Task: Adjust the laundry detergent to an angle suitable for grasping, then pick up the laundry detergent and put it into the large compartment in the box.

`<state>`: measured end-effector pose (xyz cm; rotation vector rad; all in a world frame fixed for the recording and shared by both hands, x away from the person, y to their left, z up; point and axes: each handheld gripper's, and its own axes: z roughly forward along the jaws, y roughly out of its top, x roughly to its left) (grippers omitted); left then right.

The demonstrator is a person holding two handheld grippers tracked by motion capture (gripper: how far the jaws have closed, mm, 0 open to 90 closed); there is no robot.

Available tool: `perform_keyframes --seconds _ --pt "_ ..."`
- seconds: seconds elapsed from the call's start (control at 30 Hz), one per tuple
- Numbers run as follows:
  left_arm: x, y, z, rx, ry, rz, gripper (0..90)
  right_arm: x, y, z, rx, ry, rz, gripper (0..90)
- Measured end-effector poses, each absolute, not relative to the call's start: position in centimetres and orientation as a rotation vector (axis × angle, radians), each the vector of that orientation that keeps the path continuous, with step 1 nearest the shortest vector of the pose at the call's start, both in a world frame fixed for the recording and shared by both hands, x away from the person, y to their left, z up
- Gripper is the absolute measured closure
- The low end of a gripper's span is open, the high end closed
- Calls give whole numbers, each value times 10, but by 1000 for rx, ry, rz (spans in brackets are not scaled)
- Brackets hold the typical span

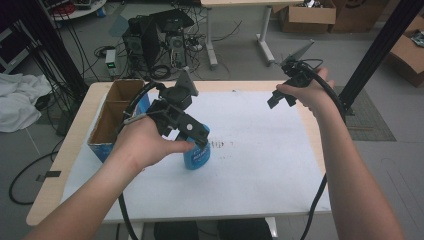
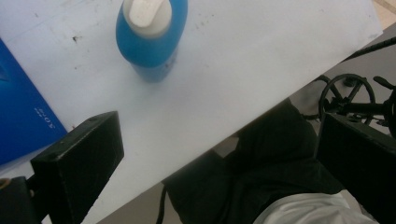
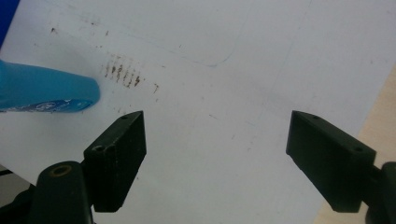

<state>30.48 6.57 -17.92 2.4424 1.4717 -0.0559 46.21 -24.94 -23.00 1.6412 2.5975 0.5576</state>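
**Asker:** What containers are near your claws, and what is in them?

**Me:** One blue bottle [image 1: 196, 156] with a white cap stands upright on the white paper sheet [image 1: 260, 150]. From my left claw [image 1: 200, 137] it sits ahead of the spread jaws, apart from them; nothing is between them. I cannot tell what the bottle contains. One open cardboard box [image 1: 112, 117] with blue outer walls lies just beside my left hand [image 1: 145, 145], on its far side. I see two compartments; they look bare inside.

**Asker:** And your right claw?

**Me:** My right claw [image 3: 215, 149] is held above the paper, well apart from the bottle, jaws spread wide on nothing. The bottle lies off to its left; brown smudges [image 3: 123, 70] mark the paper ahead.
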Motion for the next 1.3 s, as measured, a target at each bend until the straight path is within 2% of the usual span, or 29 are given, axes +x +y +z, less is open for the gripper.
perform_keyframes --seconds 1.3 --pt "304 73 -175 2439 1444 -58 14 460 -252 -229 1631 2591 563 201"
